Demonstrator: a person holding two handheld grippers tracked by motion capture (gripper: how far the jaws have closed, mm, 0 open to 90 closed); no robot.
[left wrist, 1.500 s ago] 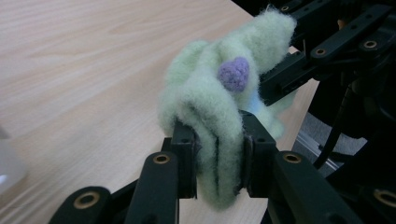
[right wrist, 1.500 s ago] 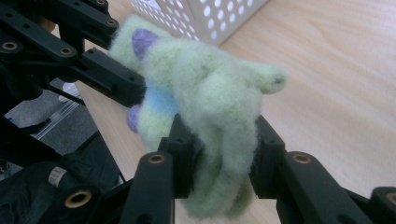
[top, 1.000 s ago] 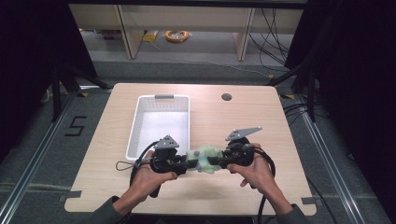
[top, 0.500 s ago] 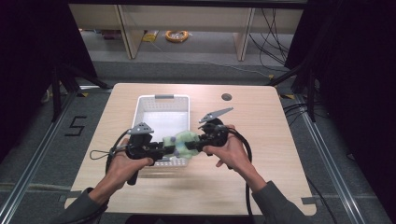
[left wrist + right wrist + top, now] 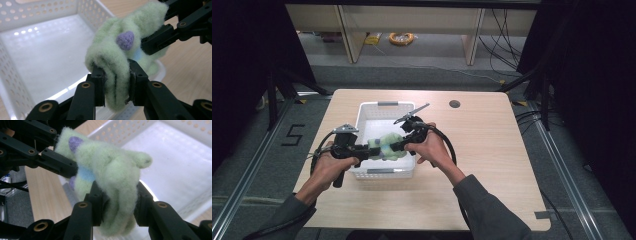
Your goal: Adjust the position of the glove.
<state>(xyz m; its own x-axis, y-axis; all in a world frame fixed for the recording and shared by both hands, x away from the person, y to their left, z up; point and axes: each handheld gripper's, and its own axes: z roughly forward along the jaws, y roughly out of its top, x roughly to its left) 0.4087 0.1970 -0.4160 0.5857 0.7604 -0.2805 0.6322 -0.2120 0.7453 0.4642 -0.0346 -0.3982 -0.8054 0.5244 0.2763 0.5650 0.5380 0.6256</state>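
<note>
Left claw (image 5: 113,82) clamped on one end of green fleece item (image 5: 120,52), pads pressing into the pile. Right claw (image 5: 117,200) pinching the other end likewise. Item (image 5: 386,146) slung between the two, in the air above the near end of white basket (image 5: 367,172).

Item: pale green, fuzzy, felt-like, bunched and folded; small purple patch (image 5: 125,40), strip of light blue (image 5: 86,175) at a fold, short nub (image 5: 143,159) sticking out one side. Exact shape hard to tell while crumpled.

Basket: perforated plastic walls, plain floor, grey tab (image 5: 388,103) on far rim. Sitting left of centre on bench (image 5: 492,165), light wood, round dark port (image 5: 454,104) near far edge.

Beyond: grey floor, shelf unit legs, coil of orange cable (image 5: 401,37), black drapes both sides, loose cables right.
</note>
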